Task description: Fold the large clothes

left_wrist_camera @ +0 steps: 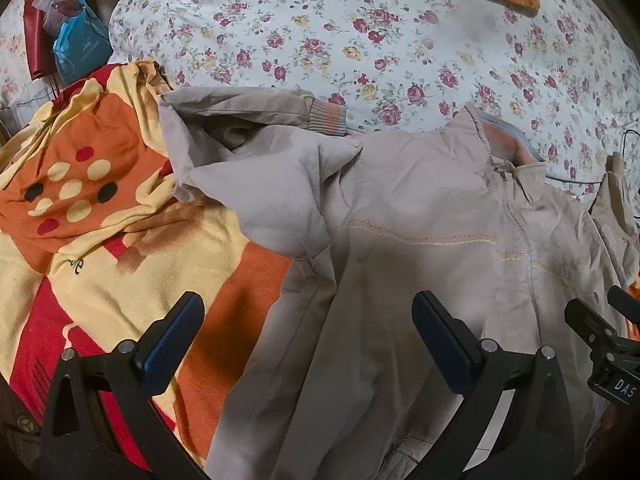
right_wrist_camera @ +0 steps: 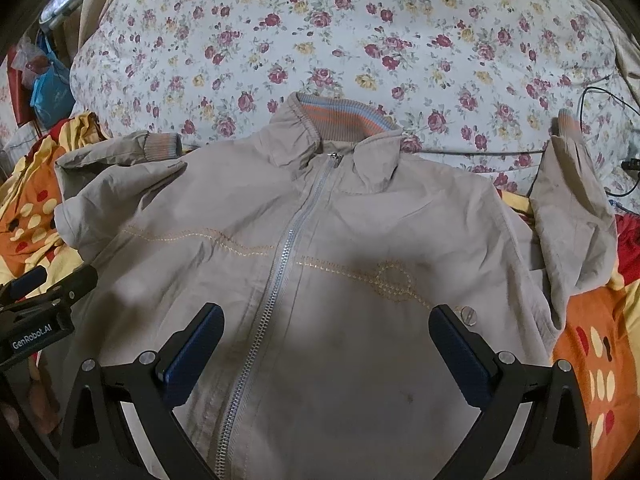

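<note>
On the left edge of the right wrist view, the white lettering "GenRobot.AI" is read on the body of the left gripper point(right_wrist_camera: 48, 284). At the right edge of the left wrist view, the letters "DAS" are read on the body of the right gripper point(left_wrist_camera: 618, 308); the remainder of that label is cut off. Dark lettering is printed on the blanket point(left_wrist_camera: 100, 264), but it is creased and only partly legible.

A beige jacket point(right_wrist_camera: 320, 240) is laid front-side up on the bed, across the patterned orange, yellow and red blanket and the floral sheet point(right_wrist_camera: 360, 52). The silver zipper point(right_wrist_camera: 280, 272) is closed up to the collar point(right_wrist_camera: 340, 118), which is ribbed with orange and blue stripes. A line of tan decorative stitching point(right_wrist_camera: 384, 282) is run across the chest, with a loop on one side. One sleeve point(right_wrist_camera: 120, 152) is bent across the shoulder, ribbed cuff toward the collar. The other sleeve point(right_wrist_camera: 572, 208) is spread outward and upward, away from the body.

Both grippers are held above the lower part of the jacket. The fingers of each are set wide apart, and nothing is clamped between them.
</note>
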### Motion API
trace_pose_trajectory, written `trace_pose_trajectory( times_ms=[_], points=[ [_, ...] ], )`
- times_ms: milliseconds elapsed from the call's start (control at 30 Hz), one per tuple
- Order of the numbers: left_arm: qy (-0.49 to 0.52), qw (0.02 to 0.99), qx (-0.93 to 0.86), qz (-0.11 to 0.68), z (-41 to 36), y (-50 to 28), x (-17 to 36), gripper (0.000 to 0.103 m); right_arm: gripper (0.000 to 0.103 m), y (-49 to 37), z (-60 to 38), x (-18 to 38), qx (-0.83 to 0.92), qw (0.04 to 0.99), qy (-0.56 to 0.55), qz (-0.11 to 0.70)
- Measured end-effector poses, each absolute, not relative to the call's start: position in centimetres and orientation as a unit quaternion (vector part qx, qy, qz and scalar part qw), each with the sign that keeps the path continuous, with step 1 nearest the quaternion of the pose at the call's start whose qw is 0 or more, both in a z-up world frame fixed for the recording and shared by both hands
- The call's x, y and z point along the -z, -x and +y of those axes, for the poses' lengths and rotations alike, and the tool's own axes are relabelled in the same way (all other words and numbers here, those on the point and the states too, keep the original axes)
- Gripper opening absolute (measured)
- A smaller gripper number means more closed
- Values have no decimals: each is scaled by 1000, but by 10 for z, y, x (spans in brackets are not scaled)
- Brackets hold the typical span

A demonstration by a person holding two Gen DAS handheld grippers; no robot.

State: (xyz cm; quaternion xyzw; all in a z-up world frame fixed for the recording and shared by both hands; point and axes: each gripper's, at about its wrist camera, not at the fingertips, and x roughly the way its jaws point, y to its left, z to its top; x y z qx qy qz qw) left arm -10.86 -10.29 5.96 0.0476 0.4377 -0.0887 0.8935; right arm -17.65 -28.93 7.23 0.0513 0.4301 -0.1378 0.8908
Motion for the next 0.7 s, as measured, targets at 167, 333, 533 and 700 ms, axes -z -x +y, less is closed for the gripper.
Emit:
trace_pose_trajectory(
  times_ms=[167,333,533,700],
  points=[
    [-48,893,89,438,-104,108,-59,103,103,176,-288,-71,135,890,-49,433],
    [-34,893,93,439,-98,105,-68,103,103,175,-288,-69,134,888,-46,438],
    [-24,900,68,429,-79,83,-86,103,103,175,-290,-68,130,888,-53,438],
    [-42,905,46,420,-69,58,-94,103,103,175,-290,-68,125,887,-56,442]
  ],
)
